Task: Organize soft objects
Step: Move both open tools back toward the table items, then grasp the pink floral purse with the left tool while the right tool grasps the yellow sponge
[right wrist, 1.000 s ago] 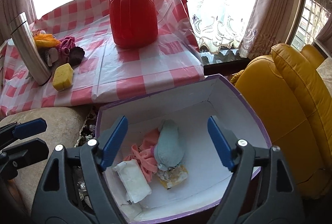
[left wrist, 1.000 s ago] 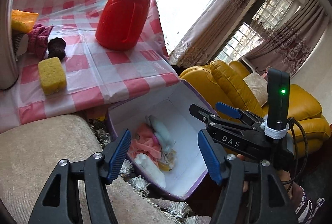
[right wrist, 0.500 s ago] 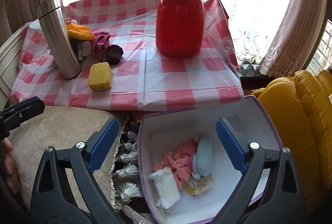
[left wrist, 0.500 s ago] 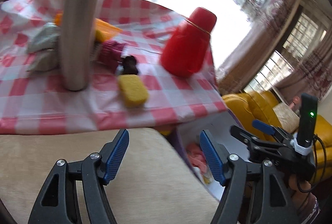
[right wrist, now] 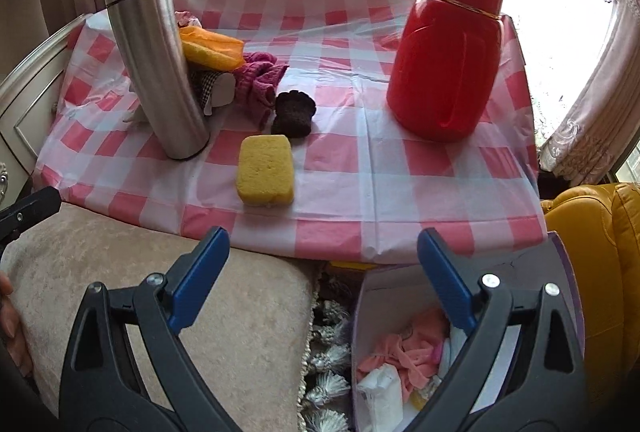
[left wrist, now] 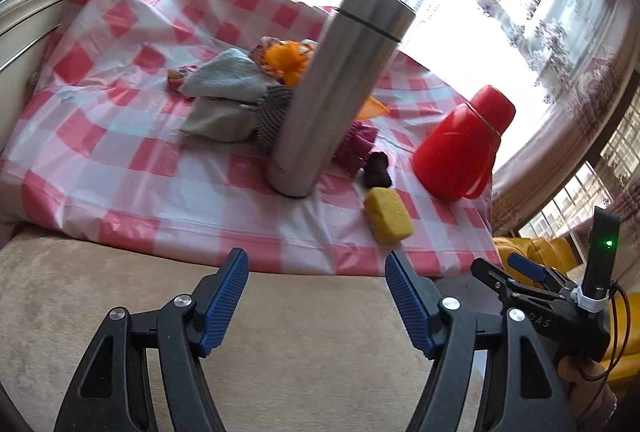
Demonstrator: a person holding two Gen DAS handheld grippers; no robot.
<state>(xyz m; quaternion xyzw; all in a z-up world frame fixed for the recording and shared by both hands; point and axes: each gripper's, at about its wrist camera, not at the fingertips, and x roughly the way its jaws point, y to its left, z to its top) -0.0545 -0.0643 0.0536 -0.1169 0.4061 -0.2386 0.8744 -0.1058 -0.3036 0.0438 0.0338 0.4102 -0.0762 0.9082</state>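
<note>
A yellow sponge [right wrist: 266,171] lies near the front of the red-checked table [right wrist: 400,167]. Behind it are a dark brown knitted piece [right wrist: 294,113], a magenta knit [right wrist: 258,79] and an orange cloth [right wrist: 212,47]. Folded grey cloths [left wrist: 224,79] lie further left. The purple-rimmed white box [right wrist: 388,296] below the table edge holds a pink cloth [right wrist: 408,352] and a white packet [right wrist: 380,392]. My right gripper [right wrist: 323,232] is open and empty, short of the table edge, above the gap between cushion and box. My left gripper [left wrist: 315,256] is open and empty over the beige cushion [left wrist: 280,332].
A tall steel flask [right wrist: 156,59] stands in front of the cloth pile. A red jug [right wrist: 448,51] stands at the table's right. A yellow armchair [right wrist: 600,252] is beside the box. Curtains and bright windows lie behind.
Both views have swung left, from the box to the table. The left gripper moved from over the box to over the cushion. The right gripper's jaws have widened.
</note>
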